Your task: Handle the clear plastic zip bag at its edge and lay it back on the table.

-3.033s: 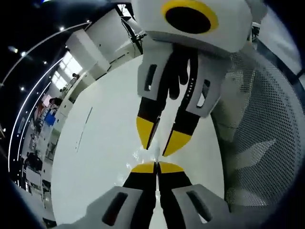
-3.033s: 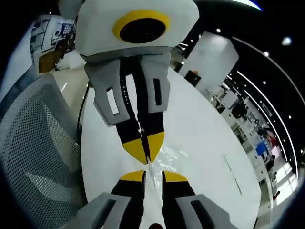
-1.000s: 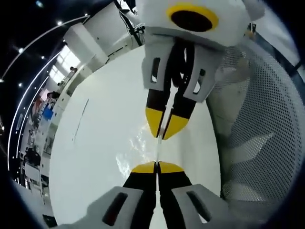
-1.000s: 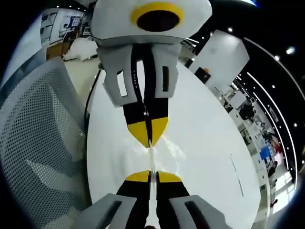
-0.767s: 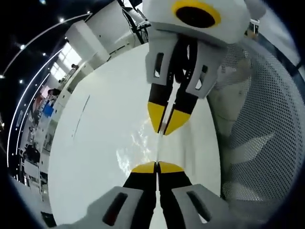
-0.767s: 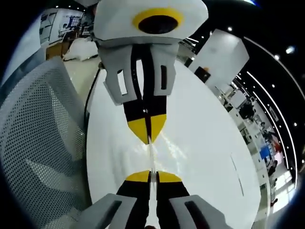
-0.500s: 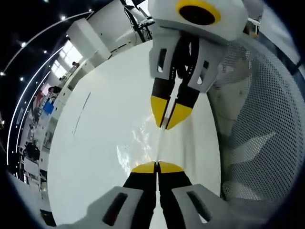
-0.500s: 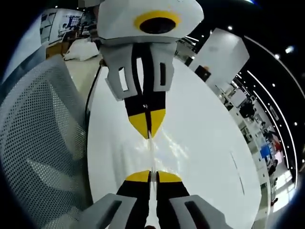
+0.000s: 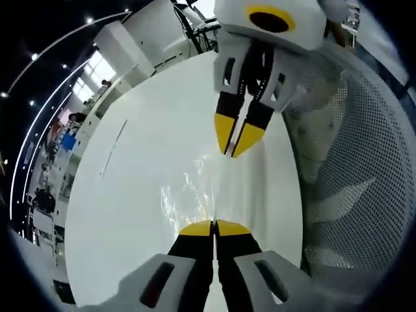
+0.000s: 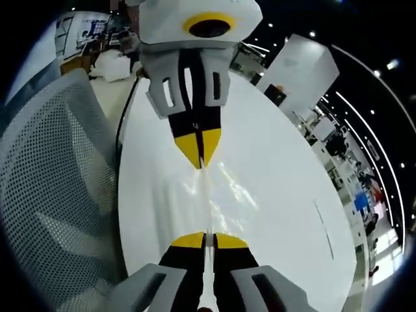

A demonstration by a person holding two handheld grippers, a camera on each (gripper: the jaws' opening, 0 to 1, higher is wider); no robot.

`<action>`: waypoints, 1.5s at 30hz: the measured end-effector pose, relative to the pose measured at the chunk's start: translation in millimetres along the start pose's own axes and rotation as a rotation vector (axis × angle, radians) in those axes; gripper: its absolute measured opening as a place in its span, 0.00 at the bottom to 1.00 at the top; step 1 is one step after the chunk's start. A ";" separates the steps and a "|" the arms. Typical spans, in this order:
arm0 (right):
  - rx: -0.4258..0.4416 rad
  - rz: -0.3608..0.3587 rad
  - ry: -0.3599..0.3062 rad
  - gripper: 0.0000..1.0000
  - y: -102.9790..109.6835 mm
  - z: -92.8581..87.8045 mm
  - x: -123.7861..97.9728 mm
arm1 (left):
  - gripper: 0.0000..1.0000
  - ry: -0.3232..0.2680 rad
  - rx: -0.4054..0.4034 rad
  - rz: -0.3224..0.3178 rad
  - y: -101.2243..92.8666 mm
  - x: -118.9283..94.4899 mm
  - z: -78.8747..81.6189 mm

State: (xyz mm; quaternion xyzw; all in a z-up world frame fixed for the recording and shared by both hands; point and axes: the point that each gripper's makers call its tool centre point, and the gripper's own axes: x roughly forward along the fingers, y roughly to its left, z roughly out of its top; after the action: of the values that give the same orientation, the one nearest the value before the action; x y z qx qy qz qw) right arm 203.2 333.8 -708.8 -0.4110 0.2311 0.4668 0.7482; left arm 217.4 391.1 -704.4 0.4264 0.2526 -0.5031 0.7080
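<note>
Because I want it taut before lowering, my left gripper (image 9: 214, 226) and right gripper (image 10: 205, 238) each pinch the clear plastic zip bag's (image 9: 195, 192) edge above the white round tabletop (image 9: 130, 195).

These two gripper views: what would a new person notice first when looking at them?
First, the two yellow-tipped grippers facing each other above the white round table: the left gripper and the right gripper, both shut. Between them stretches the clear plastic zip bag, held by its edge at both ends. A white mesh chair stands beside the table.
</note>
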 end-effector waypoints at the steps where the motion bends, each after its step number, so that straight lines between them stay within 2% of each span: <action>1: 0.001 -0.002 0.000 0.00 -0.5 -0.2 -0.4 | 0.00 0.000 -0.003 0.001 0.5 -0.1 -0.5; 26: 0.021 -0.007 0.022 0.00 -2.3 -15.0 -4.6 | 0.00 0.007 -0.016 -0.001 0.3 -2.1 -3.0; 32: 0.024 -0.009 0.031 0.00 -3.9 -23.6 -1.1 | 0.00 0.010 -0.020 0.003 1.0 -2.3 -4.7; 45: 0.038 -0.017 0.056 0.00 -4.3 -36.4 -7.9 | 0.00 0.018 -0.027 0.009 2.5 -4.1 -11.0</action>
State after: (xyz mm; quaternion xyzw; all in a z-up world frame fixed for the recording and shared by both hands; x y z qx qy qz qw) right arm 204.8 298.6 -721.5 -0.4114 0.2572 0.4443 0.7531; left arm 219.0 402.9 -705.9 0.4224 0.2637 -0.4926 0.7137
